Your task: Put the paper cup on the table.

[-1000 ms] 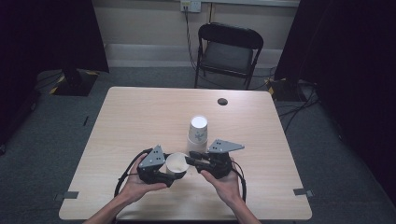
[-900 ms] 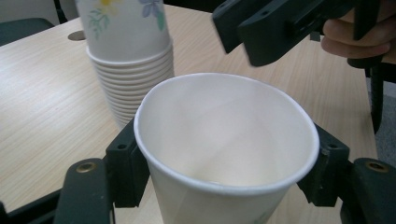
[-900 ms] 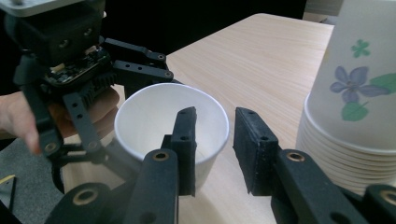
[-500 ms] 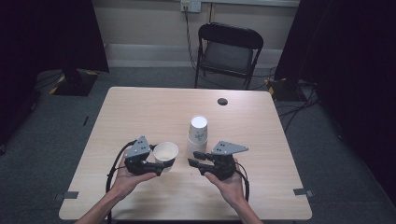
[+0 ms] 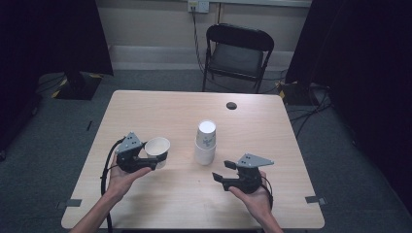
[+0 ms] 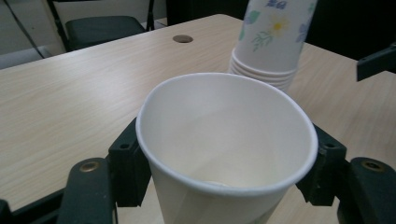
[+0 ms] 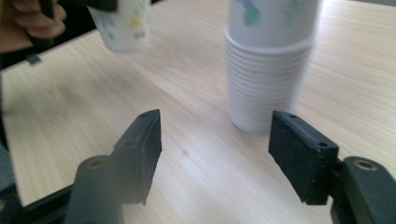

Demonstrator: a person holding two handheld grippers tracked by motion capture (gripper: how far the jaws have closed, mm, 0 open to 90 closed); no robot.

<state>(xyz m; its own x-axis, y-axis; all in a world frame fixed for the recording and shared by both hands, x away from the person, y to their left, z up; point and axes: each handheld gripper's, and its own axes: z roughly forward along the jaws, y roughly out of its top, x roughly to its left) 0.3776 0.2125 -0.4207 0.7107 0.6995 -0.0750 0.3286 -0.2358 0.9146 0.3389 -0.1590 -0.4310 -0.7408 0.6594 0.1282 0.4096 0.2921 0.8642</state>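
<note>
Found single paper cup clamped upright between jaws of left gripper, left of cup stack and apart from it. Stack standing upside down mid-table. Noted right gripper just right of stack, near the front, jaws spread wide, holding nothing. Observed folding chair beyond stack.

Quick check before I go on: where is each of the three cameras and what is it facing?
High view: above the person's side, looking forward and down at the light wooden table; forearms, hands and both grippers show.
Left gripper view: rides the left gripper, jaws closed on the single white paper cup.
Right gripper view: rides the right gripper, jaws apart.
All three share the upside-down flowered paper cup stack.
</note>
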